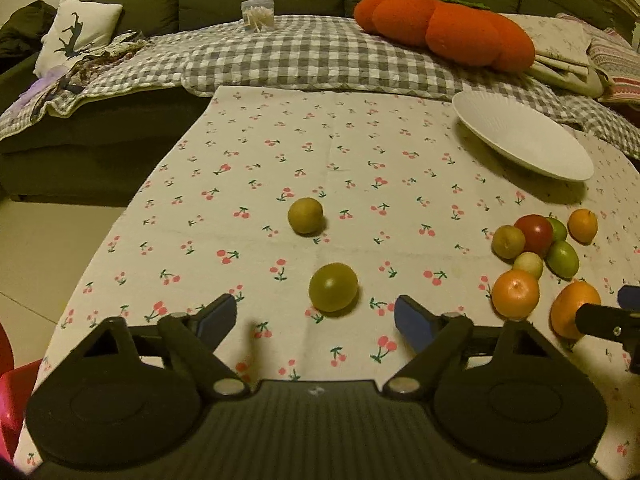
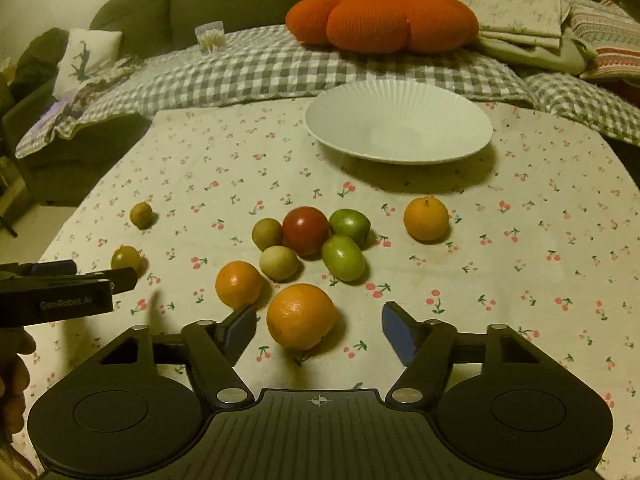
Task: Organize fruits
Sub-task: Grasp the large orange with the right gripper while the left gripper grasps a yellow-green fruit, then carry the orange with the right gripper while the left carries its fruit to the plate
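My left gripper [image 1: 315, 318] is open, and a green round fruit [image 1: 333, 287] lies just ahead between its blue fingertips. Farther off sits a yellow-brown fruit [image 1: 305, 215]. My right gripper [image 2: 319, 330] is open too, with a large orange [image 2: 301, 316] between its fingers on the cloth. Beyond it lies a cluster: a second orange [image 2: 239, 283], a pale fruit [image 2: 279, 263], a red fruit [image 2: 306, 230], two green fruits [image 2: 343, 258] and a brownish one [image 2: 267, 233]. A third orange [image 2: 426, 218] sits apart at the right. The white plate [image 2: 436, 120] is bare.
The cherry-print tablecloth [image 2: 520, 240] covers the table, whose left edge drops to the floor. A sofa with a checked blanket [image 2: 248, 68], an orange pumpkin cushion [image 2: 380, 20] and a clear tub of sticks [image 1: 258, 14] stands behind. A hand [image 2: 12, 376] holds the left gripper.
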Demonstrator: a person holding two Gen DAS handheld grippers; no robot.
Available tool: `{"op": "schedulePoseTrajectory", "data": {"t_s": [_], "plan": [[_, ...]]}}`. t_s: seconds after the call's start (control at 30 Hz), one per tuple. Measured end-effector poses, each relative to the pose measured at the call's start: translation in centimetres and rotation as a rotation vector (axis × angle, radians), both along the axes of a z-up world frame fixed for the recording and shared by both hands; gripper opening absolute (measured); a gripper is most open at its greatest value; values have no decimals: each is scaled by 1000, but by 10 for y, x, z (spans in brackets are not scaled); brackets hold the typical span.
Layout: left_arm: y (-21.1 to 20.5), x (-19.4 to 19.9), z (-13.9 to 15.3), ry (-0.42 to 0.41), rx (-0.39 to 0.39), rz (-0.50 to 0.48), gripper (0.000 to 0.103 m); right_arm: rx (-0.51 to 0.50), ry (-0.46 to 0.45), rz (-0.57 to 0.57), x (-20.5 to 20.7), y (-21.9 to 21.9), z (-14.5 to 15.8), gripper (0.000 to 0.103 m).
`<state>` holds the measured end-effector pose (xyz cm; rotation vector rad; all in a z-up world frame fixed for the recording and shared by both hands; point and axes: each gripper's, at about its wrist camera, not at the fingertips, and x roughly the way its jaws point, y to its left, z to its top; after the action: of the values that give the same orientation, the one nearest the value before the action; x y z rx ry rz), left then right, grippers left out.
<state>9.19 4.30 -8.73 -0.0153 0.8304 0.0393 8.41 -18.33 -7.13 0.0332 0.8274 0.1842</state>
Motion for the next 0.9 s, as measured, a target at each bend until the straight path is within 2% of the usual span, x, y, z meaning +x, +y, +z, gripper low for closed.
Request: {"op": "schedulePoseTrajectory", "data": {"t_s": [0.17,0.23,0.4,0.43,0.63,0.9], "plan": [[1,7,-8,27,-17,-5,64,1,10,6,8,4,-7,59],[1,9,-11,32,-23,-7,49,-1,11,7,10,5,-8,54],[-3,12,-12,28,-7,-26,31,8,24,22,16,8,-12,39],[-4,12,-12,27,-7,-31,26,8,25,25,17,8,-13,39],[-9,13,-11,16,18,-43,24,16,23,32,17,7,-12,39],[-8,7,1,-7,-28,-55,23,29,3,31,10,-1,-1,39]]}}
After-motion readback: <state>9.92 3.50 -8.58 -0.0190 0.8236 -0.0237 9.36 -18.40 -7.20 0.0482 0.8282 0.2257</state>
